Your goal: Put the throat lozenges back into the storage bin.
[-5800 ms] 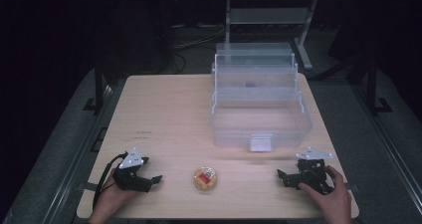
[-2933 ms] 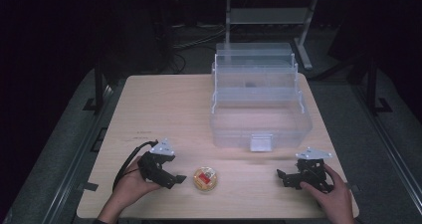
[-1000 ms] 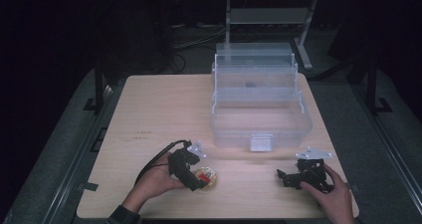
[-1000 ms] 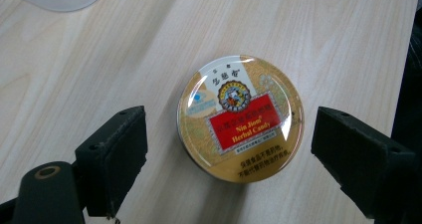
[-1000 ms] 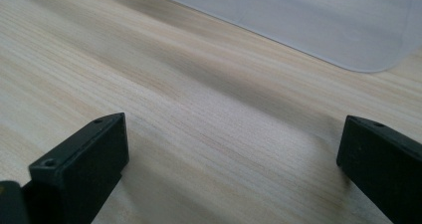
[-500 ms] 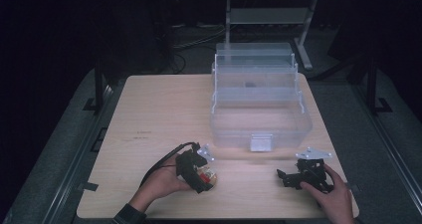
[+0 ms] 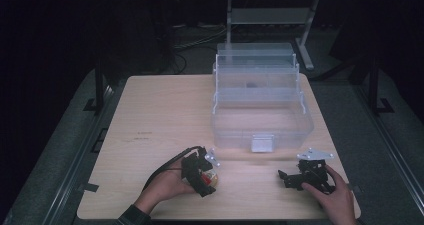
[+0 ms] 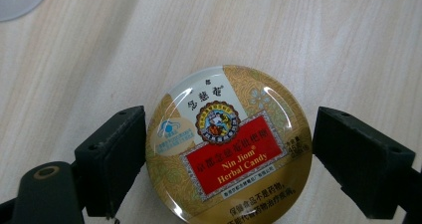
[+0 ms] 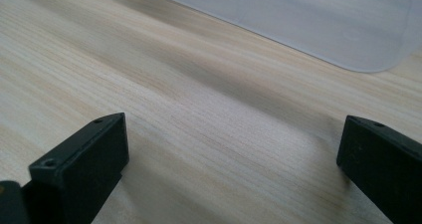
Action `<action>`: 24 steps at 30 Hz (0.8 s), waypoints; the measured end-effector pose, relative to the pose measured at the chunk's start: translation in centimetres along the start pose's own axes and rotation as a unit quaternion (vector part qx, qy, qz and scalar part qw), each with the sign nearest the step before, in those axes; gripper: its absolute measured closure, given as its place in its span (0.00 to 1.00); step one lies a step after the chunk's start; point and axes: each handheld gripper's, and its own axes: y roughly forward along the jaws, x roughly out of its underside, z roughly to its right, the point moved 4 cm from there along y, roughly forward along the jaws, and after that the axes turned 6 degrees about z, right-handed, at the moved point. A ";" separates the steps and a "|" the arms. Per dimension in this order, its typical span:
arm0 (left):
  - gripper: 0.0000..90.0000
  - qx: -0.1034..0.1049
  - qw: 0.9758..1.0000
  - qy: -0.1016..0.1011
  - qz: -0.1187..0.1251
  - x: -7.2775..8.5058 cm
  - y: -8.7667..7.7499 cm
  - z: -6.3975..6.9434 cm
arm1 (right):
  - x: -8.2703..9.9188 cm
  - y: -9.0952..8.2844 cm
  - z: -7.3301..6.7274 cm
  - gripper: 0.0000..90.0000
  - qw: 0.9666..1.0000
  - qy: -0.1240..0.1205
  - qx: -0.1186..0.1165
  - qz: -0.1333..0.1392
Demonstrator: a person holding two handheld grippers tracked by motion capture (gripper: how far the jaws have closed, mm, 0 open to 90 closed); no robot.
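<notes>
Straddling the tin near the desk's front edge with the left gripper, jaws spread and one touching its rim, readying a side grip, while resting the right gripper wide open, empty, toward the front right corner.

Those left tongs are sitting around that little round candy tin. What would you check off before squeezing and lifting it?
1. Candy tin lies between the jaws of the left tongs: ok.
2. Jaws shut on the tin: not ok; one is at its rim, the other stands apart from it.
3. Tin lies flat on the wooden table, label up: ok.
4. Right tongs are away from the tin, open over bare wood: ok.
5. Clear plastic tiered box stands open: ok.
6. How low the jaws sit on the tin's side: cannot tell.
</notes>
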 end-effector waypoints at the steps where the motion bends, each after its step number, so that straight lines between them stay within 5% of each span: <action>1: 0.15 -0.001 1.000 0.002 -0.002 0.0 0.1 0.0 | 0.0 0.0 0.0 0.00 1.000 0.000 0.000 0.000; 24: 0.22 -0.010 1.000 0.002 -0.015 0.2 0.2 -0.1 | 0.0 0.0 0.0 0.00 1.000 0.000 0.000 0.000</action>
